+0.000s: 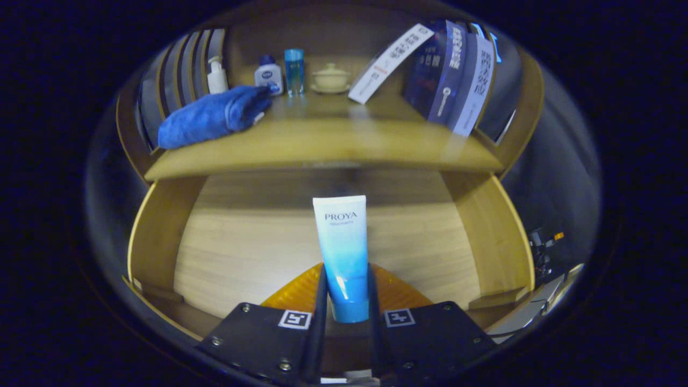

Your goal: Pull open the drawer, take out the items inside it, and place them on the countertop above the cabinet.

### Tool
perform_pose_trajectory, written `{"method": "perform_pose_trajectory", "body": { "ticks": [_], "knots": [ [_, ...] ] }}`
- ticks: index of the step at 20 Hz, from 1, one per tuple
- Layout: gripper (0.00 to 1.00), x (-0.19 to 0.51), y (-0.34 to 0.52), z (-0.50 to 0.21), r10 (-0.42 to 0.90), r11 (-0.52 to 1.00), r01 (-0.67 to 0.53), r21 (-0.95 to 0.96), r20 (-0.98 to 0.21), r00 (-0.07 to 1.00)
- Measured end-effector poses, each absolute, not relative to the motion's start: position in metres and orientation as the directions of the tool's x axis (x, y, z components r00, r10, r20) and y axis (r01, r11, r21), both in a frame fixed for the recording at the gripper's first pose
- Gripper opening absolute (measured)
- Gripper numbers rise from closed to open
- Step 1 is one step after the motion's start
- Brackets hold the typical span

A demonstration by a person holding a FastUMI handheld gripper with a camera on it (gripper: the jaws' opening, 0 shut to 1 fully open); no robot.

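Wooden cabinet fills what we see, w/ the bench (322, 142) on top and the drawer (161, 236) pulled open below it. Drawer floor is pale wood grain, side walls a warmer tone.

Our tool (346, 298) is clamped on a tube (341, 242): both fingers press its lower part, one each side, just above the blue cap. Tube is white at the far end, fading to blue toward the cap, and points straight ahead from the fingers, over the open drawer. We can't tell if it touches the drawer floor or is lifted clear. Something orange and ribbed (301, 290) sits right behind the fingers, low in the drawer, partly hidden by the tool.

On the bench, left side: a rolled blue towel (212, 117) near the front edge. Behind it a white pump bottle (216, 75), then a small white bottle w/ blue cap (268, 74), then a clear blue bottle (294, 70), all upright and close together in a row. A lidded cream cup on a saucer (330, 78) stands approx. mid-bench at the back. Right side: several books (457, 70) leaning, one pale one tilted further than the dark blue ones.

Off the drawer's right side we see some cables and gear (543, 252), too small to id.
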State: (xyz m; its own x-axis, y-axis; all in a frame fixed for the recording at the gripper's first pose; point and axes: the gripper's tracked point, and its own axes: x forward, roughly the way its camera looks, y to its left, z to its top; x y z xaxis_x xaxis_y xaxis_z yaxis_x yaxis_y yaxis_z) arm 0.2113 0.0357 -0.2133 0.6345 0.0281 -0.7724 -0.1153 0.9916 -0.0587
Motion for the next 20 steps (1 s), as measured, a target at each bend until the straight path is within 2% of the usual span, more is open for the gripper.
{"method": "perform_pose_trajectory", "body": {
  "ticks": [3,9,14,20],
  "knots": [
    [0.35,0.225,0.043,-0.181,0.043,0.993,-0.108,-0.047,-0.704,0.709],
    [0.35,0.275,0.059,-0.132,0.073,0.993,-0.112,-0.027,-0.609,0.79],
    [0.35,0.32,0.058,-0.126,0.091,0.995,-0.1,0.018,-0.596,0.798],
    [0.35,0.352,0.049,-0.152,0.086,0.995,-0.094,0.022,-0.635,0.768]
  ]
}}
